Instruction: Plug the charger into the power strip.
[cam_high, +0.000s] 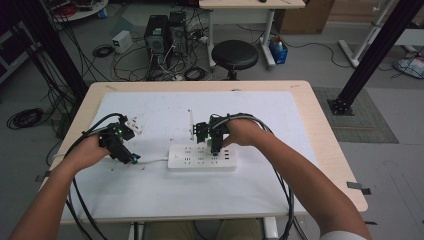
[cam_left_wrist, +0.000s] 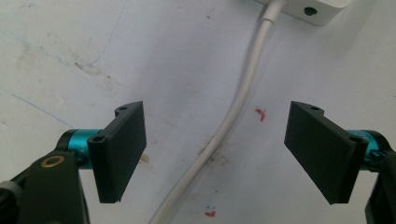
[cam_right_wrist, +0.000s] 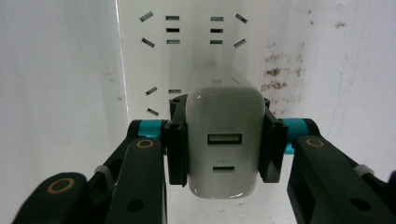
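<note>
The right tongs (cam_right_wrist: 223, 147) clamp a white plastic USB charger (cam_right_wrist: 223, 140) above the white power strip (cam_right_wrist: 194, 51); the left tongs (cam_left_wrist: 215, 156) gape open astride its white cable (cam_left_wrist: 233, 112).

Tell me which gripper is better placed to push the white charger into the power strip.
The right gripper. Its jaws are already shut on the charger, directly over the power strip. The left gripper is open over the strip's cable, off to the side.

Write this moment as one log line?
right gripper: shut on charger | over power strip | left gripper: open, straddling cord
</note>
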